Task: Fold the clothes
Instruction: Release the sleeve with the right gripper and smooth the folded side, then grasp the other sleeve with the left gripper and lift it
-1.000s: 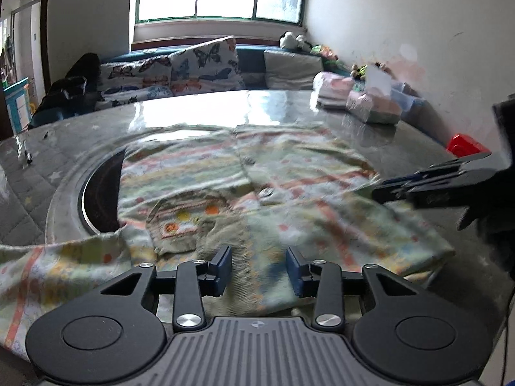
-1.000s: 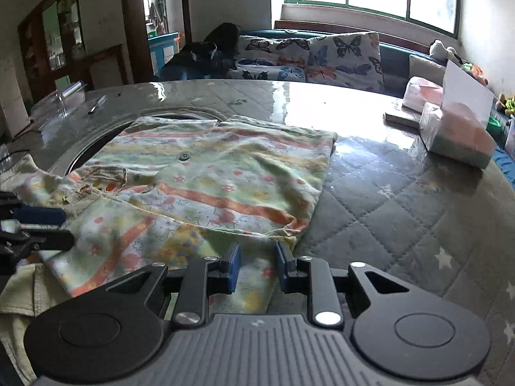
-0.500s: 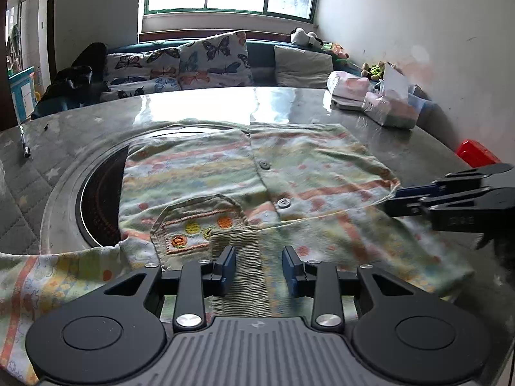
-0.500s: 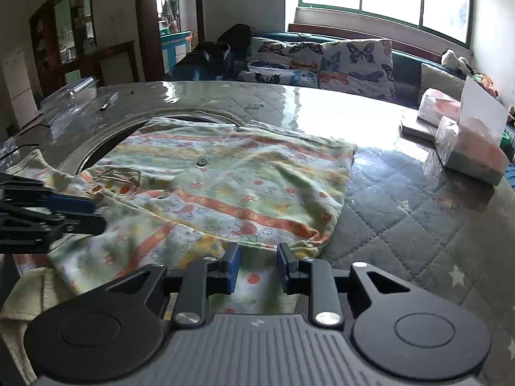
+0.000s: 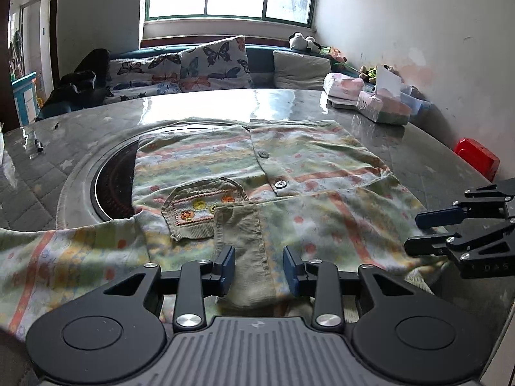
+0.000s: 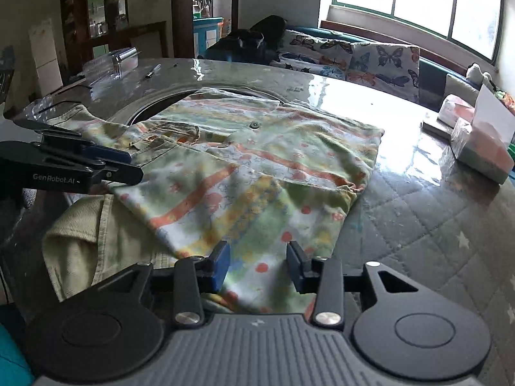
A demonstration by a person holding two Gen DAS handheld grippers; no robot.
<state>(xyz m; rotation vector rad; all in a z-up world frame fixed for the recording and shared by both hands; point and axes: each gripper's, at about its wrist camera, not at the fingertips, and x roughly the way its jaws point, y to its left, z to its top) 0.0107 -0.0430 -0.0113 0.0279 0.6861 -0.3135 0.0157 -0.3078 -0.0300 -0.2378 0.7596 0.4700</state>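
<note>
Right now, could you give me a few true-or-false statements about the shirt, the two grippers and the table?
1. The shirt lies spread on the table. True.
2. The left gripper is shut on a sleeve. False: its fingers stand apart, with cloth between them.
3. The right gripper is open. True.
4. The shirt pocket faces up. True.
5. A tissue box sits on the shirt. False: it stands apart on the table.

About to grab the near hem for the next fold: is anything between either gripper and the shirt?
Nothing visible. The left gripper and right gripper are both open directly over the shirt, with only cloth between their fingers.
</note>
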